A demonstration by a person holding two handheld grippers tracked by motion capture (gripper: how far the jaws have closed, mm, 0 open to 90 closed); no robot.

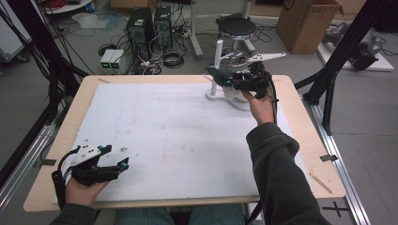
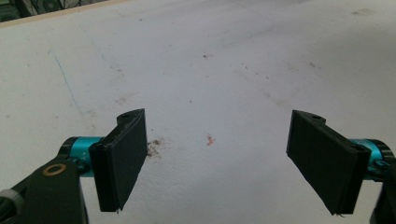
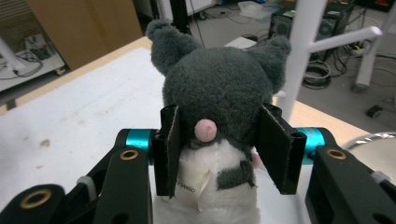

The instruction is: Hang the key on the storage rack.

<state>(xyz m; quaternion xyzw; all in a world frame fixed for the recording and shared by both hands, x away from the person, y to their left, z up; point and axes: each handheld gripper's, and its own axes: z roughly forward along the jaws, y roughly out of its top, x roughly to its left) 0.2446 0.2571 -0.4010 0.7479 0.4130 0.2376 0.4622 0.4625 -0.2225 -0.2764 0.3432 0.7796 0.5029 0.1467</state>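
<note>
Small grey and white plush toy [image 3: 219, 116], round-eared, pink-tailed, with a paper tag on its white lower half, seen from behind and clamped at the middle between the two black pads of the right claw [image 3: 219, 149]. In the high view, toy [image 1: 219, 74] held in the air at the far right of the tabletop [image 1: 61, 126], just beside a white stand [image 1: 217, 70] of upright post and side pegs, base resting on the white sheet [image 1: 164, 136] covering the tabletop. Right hand [image 1: 259, 105] stretched far forward, dark sleeve [image 1: 277, 173] reaching up from the near edge, wrist turned so the right claw points left toward the post. Left claw [image 2: 217, 158] at the near left corner, jaws wide apart, nothing between them, stained white sheet beneath. Left hand [image 1: 84, 190] low, resting near the tabletop edge, claw aimed right and across the sheet. Beyond the tabletop: cardboard box [image 1: 307, 23], round stool [image 1: 237, 28], computer towers [image 1: 150, 26] and cables on the floor.
</note>
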